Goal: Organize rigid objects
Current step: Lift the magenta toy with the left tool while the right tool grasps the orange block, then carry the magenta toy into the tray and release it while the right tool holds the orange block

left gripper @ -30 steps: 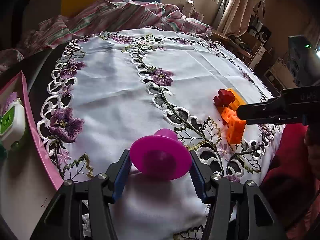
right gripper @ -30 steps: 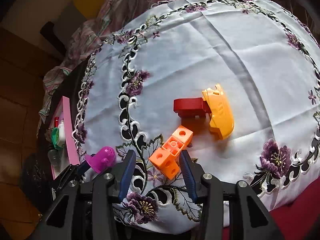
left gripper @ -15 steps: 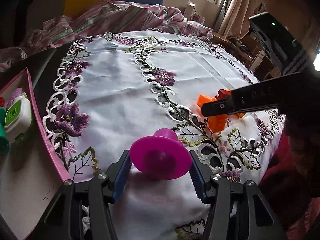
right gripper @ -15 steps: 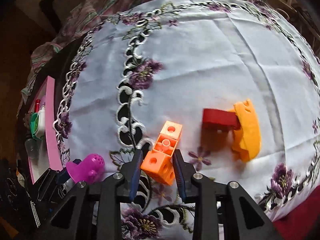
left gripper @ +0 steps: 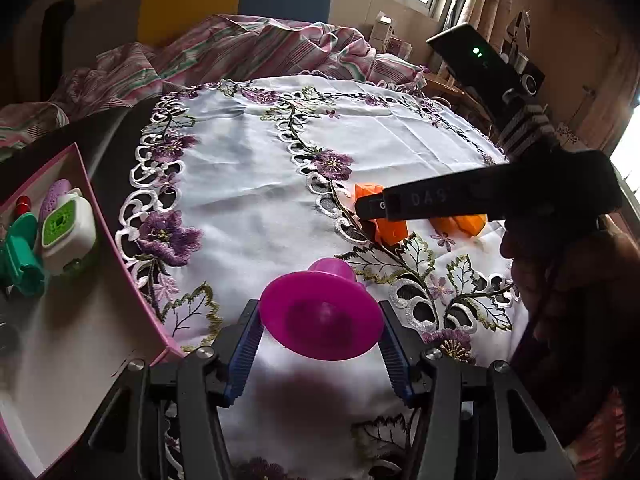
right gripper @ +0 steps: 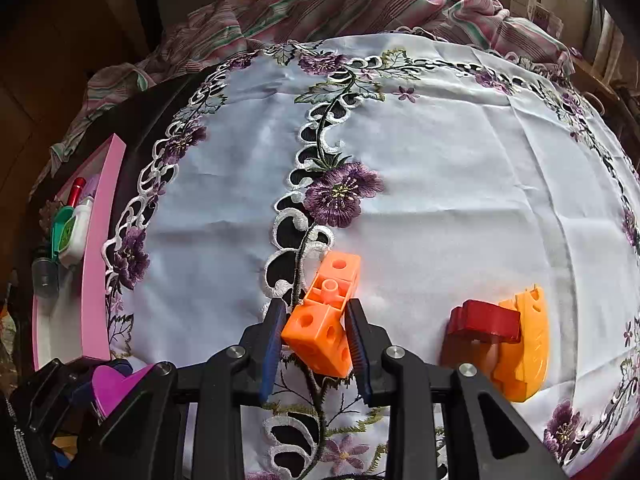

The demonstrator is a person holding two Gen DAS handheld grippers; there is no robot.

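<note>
The orange plastic block of joined cubes sits clamped between the right gripper pads. One red plastic block and one yellow-orange curved piece lie right of it; bare white embroidered tablecloth lies ahead. The left gripper clamps one magenta plastic funnel-shaped toy; the pink-rimmed tray edge stands just left.

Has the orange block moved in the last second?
Yes. The orange block, gripped by the right gripper, has shifted left, away from the red piece and onto the embroidered vine.
</note>
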